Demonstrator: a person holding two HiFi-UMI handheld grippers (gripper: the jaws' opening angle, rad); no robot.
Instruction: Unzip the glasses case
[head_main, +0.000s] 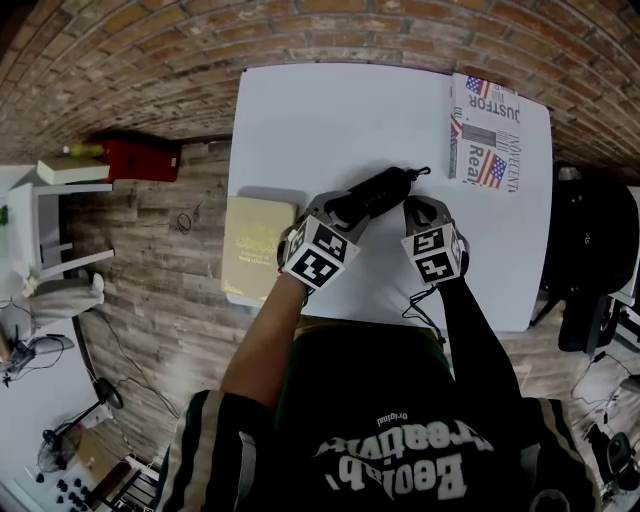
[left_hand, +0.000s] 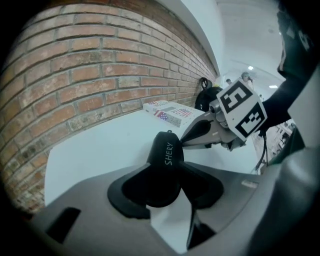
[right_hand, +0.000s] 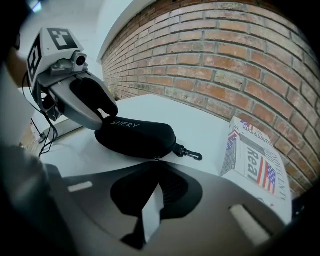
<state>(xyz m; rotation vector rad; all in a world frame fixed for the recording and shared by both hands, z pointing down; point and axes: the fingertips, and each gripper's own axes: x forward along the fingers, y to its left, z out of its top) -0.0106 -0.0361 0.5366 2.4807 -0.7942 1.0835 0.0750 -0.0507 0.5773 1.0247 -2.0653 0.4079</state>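
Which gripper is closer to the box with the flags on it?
Right. The right gripper is at the glasses case, on its side toward the flag box. The left gripper clamps the case's other end, farther from the box.

Bright, even light; strong fisheye bending; dark vignetted corners.

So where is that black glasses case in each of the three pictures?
Head view: glasses case just above centre.
Left gripper view: glasses case centre, clamped in the jaws.
Right gripper view: glasses case centre-left, at the shut jaws' tips.
Shared landmark: flag-printed box.
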